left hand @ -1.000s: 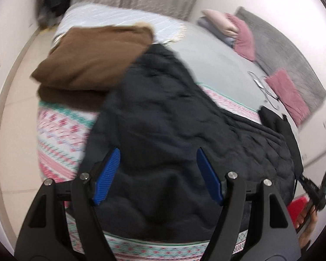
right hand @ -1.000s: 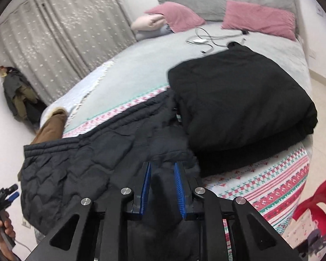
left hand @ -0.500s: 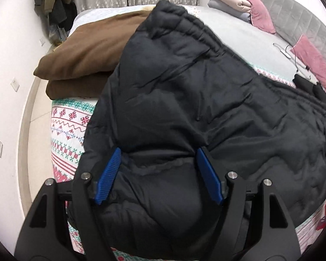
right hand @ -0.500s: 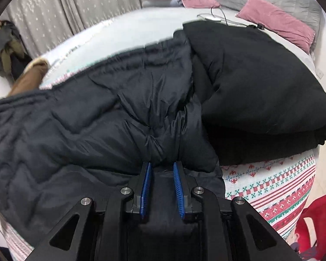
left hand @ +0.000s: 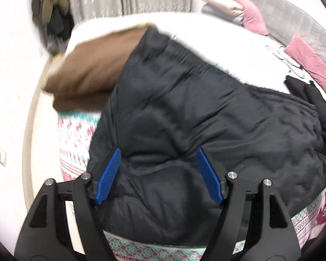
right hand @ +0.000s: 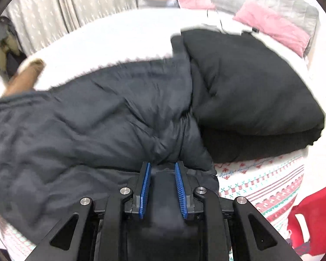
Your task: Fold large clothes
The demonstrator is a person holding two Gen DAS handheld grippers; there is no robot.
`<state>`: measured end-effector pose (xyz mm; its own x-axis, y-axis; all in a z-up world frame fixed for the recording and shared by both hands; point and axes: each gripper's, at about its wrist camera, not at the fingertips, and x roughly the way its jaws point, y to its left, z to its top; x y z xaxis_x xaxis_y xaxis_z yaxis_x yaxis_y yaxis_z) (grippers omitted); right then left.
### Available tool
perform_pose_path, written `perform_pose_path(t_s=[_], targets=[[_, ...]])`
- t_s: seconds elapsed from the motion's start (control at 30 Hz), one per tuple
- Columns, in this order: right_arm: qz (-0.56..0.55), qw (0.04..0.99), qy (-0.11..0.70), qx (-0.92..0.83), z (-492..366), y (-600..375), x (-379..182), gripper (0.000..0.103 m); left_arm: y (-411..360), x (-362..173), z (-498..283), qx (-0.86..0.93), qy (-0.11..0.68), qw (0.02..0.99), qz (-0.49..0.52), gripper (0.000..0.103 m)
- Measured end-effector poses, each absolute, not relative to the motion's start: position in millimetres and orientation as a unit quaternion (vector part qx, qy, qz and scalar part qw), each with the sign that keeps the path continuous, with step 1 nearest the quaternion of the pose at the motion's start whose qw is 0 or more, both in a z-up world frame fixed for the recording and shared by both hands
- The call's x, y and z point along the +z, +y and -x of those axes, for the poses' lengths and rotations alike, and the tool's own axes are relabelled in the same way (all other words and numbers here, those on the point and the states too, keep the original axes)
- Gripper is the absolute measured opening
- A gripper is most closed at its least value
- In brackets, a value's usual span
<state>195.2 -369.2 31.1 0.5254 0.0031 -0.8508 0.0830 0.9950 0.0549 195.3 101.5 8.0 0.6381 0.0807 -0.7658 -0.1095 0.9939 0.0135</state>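
Two grippers are mine. My right gripper (right hand: 162,169) pinches the puffy dark coat (right hand: 93,119) tight. My left gripper (left hand: 157,155) is wide open with coat (left hand: 195,108) bunched between its fingers. It lies across the bed (right hand: 260,180), between brown (left hand: 93,71) and black (right hand: 250,87) folded piles.

No readable text, label, brand, number or sign shows in either view.

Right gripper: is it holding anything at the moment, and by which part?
Yes. The right gripper is shut on the dark quilted garment, pinching a bunched fold near its right-hand edge, beside the folded black garment.
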Motion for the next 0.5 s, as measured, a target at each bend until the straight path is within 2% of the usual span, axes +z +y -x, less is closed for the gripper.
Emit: perform_pose_path(t_s=[0.07,0.2,0.4,0.5], targets=[[-0.059,0.886,0.460,-0.008,-178.8,-366.7,49.9,0.035,78.1,21.6,-185.5,0.027,0.399,0.917,-0.005,0.073],[-0.087,0.896,0.431,0.059,-160.6,-342.0,72.9,0.037,0.9,19.9,-180.5,-0.052,0.395,0.913,-0.090,0.073],[-0.071,0.874,0.471,0.096,-162.0,-302.1,54.0,0.037,-77.0,-8.0,-210.2,-0.076,0.416,0.890,-0.172,0.073],[-0.058,0.870,0.482,0.092,-160.0,-300.2,44.0,0.045,-92.6,-25.0,-234.1,-0.062,0.443,0.875,-0.185,0.073]])
